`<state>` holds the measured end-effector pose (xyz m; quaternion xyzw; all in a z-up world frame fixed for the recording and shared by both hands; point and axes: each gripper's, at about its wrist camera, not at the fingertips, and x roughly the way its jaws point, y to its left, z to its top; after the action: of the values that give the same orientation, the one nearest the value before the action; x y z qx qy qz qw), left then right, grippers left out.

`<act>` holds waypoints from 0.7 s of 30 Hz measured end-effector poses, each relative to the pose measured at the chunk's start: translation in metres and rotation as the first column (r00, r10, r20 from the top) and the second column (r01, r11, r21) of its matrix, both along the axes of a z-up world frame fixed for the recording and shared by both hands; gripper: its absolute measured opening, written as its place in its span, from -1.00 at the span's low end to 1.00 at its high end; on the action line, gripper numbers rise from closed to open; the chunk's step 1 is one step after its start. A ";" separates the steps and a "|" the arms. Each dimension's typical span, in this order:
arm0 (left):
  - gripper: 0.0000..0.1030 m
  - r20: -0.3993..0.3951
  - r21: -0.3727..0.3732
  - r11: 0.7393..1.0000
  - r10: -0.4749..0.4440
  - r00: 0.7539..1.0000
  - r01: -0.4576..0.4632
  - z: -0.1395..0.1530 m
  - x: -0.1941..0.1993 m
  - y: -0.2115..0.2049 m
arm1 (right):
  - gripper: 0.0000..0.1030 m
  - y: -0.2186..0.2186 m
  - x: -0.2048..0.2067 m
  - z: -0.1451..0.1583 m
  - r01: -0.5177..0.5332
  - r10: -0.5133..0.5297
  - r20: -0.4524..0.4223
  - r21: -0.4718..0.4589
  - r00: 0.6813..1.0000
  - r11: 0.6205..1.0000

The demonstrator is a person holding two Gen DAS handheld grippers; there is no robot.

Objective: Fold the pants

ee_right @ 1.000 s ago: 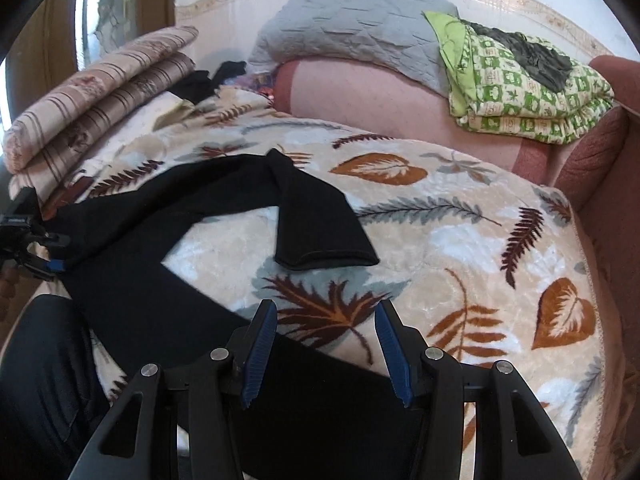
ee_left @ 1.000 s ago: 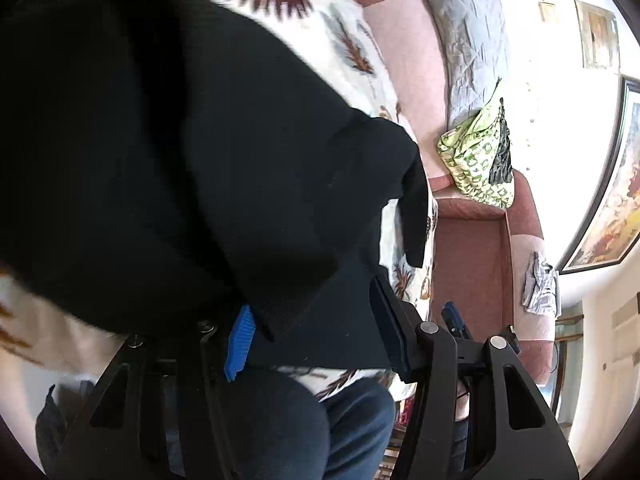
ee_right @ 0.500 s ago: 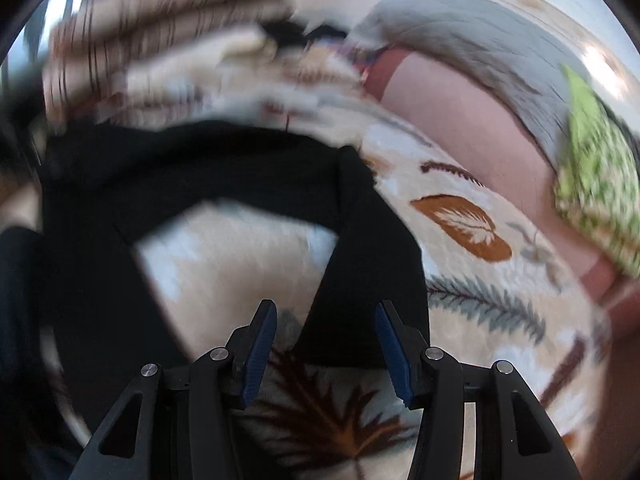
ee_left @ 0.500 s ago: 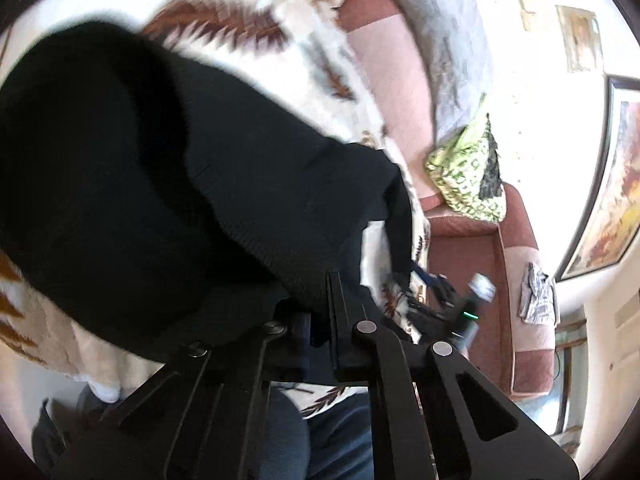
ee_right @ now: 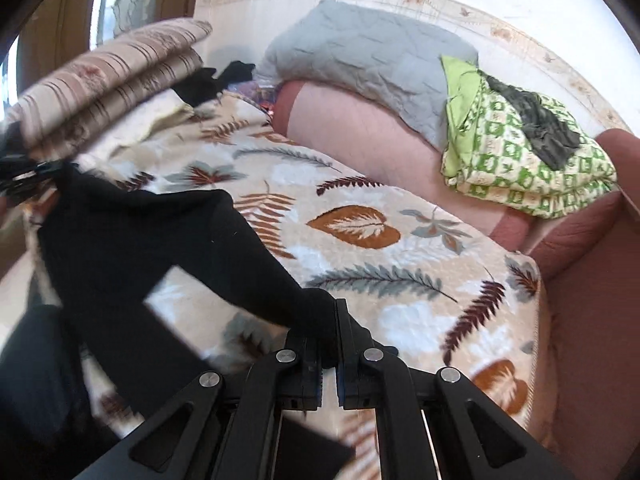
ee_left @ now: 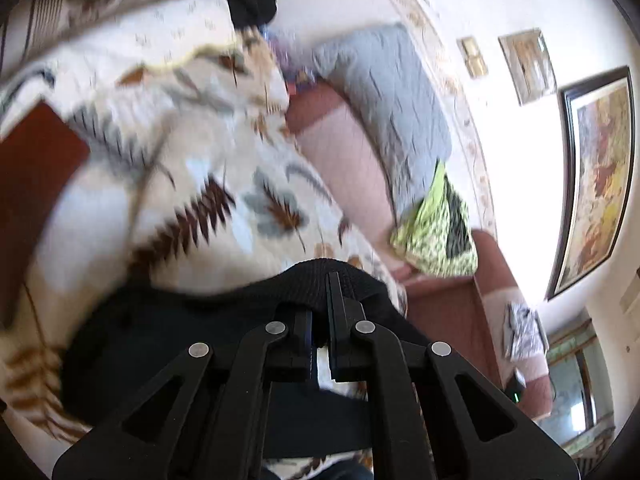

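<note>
The black pants (ee_right: 132, 240) hang just above the leaf-patterned blanket (ee_right: 400, 264), stretched between the two grippers. The right gripper (ee_right: 329, 344) has its fingers pressed together on one end of the pants, near the front edge of the blanket. The left gripper (ee_left: 320, 312) is clamped on a black fabric edge of the pants too. Beyond the blanket lie a grey quilt (ee_right: 360, 60) and a green folded cloth (ee_right: 520, 168).
</note>
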<state>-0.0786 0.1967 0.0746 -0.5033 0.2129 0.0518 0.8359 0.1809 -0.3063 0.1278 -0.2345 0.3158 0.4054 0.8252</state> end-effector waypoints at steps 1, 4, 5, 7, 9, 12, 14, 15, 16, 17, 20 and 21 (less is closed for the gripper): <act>-0.92 0.008 -0.006 1.000 0.015 1.000 -0.015 0.001 -0.002 0.008 | -0.92 -0.009 -0.008 0.006 -0.001 0.001 -0.024 0.008 1.000 1.000; -0.92 -0.007 0.010 0.999 0.033 0.999 -0.033 0.000 0.005 0.023 | -0.92 -0.028 -0.012 0.010 0.025 -0.021 -0.083 0.055 0.996 0.998; -0.92 -0.021 0.025 0.999 0.035 0.999 -0.035 -0.002 0.010 0.026 | -0.92 -0.034 -0.006 0.008 0.042 -0.033 -0.113 0.080 0.993 0.996; -0.92 -0.051 0.042 0.999 0.030 0.998 -0.028 -0.010 0.024 0.033 | -0.92 -0.038 0.007 -0.002 0.077 -0.059 -0.165 0.104 0.985 0.992; -0.92 -0.088 0.070 0.997 0.029 0.996 -0.023 -0.017 0.041 0.038 | -0.92 -0.038 0.027 -0.019 0.121 -0.092 -0.239 0.107 0.967 0.987; -0.92 -0.131 0.091 0.996 0.032 0.991 -0.020 -0.031 0.066 0.047 | -0.92 -0.034 0.065 -0.051 0.199 -0.141 -0.372 0.121 0.917 0.973; -0.92 -0.164 0.098 0.995 0.037 0.986 -0.021 -0.041 0.084 0.054 | -0.92 -0.029 0.084 -0.068 0.234 -0.160 -0.425 0.128 0.891 0.964; -0.92 -0.177 0.100 0.995 0.038 0.984 -0.020 -0.046 0.091 0.056 | -0.92 -0.026 0.092 -0.074 0.247 -0.168 -0.441 0.127 0.882 0.961; -0.92 -0.187 0.102 0.994 0.042 0.982 -0.023 -0.051 0.098 0.057 | -0.92 -0.021 0.102 -0.082 0.270 -0.193 -0.447 0.116 0.873 0.956; -0.92 -0.194 0.104 0.994 0.042 0.980 -0.022 -0.056 0.104 0.058 | -0.92 -0.017 0.109 -0.087 0.279 -0.207 -0.445 0.103 0.871 0.955; -0.92 -0.217 0.141 0.990 0.048 0.975 -0.017 -0.062 0.121 0.057 | -0.92 -0.003 0.135 -0.102 0.325 -0.261 -0.429 0.082 0.865 0.942; -0.91 -0.233 0.154 0.988 0.054 0.971 -0.018 -0.064 0.126 0.058 | -0.92 0.001 0.143 -0.106 0.334 -0.281 -0.392 0.074 0.876 0.939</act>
<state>0.0478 0.2542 0.0105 -0.4326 0.2972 0.1424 0.8392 0.3241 -0.3050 0.0218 -0.0410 0.4720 0.3271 0.8176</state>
